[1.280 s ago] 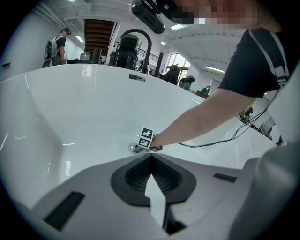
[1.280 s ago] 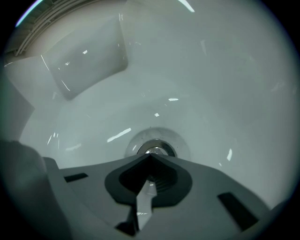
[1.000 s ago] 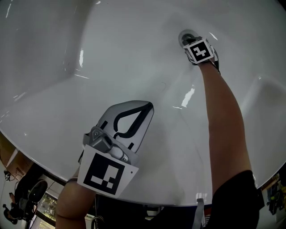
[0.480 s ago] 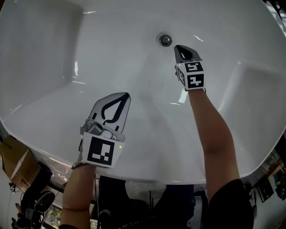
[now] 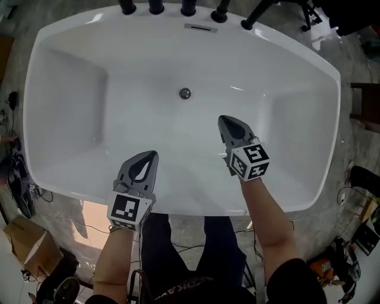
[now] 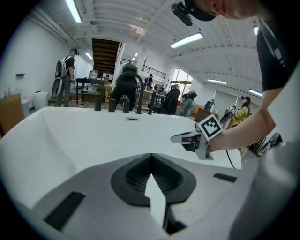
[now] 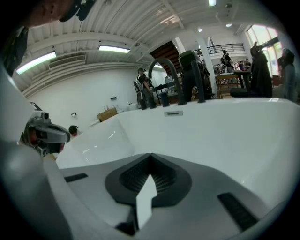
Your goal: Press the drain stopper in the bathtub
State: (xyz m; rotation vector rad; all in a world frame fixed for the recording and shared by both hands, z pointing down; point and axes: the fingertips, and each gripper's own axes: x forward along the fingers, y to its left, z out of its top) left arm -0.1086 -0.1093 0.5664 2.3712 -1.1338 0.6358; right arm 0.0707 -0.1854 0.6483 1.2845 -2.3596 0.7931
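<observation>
The round metal drain stopper (image 5: 185,93) sits in the middle of the floor of the white bathtub (image 5: 71,119). My right gripper (image 5: 223,119) is shut with nothing in it, held over the tub to the near right of the stopper and well apart from it. My left gripper (image 5: 152,154) is also shut and empty, hanging near the tub's front rim. In the left gripper view the closed jaws (image 6: 151,156) point across the tub, with the right gripper (image 6: 187,138) at the right. The right gripper view shows its closed jaws (image 7: 150,157) and the left gripper (image 7: 44,133) at the left.
Black taps (image 5: 155,7) and a spout stand along the tub's far rim, with an overflow slot (image 5: 200,27) below them. A cardboard box (image 5: 24,246) and cables lie on the floor at the left. Several people stand behind the tub (image 6: 65,75).
The right gripper has drawn back from the drain stopper toward the front of the tub. The head view has risen, so the whole tub shows. Both grippers now hang higher and nearer the front rim.
</observation>
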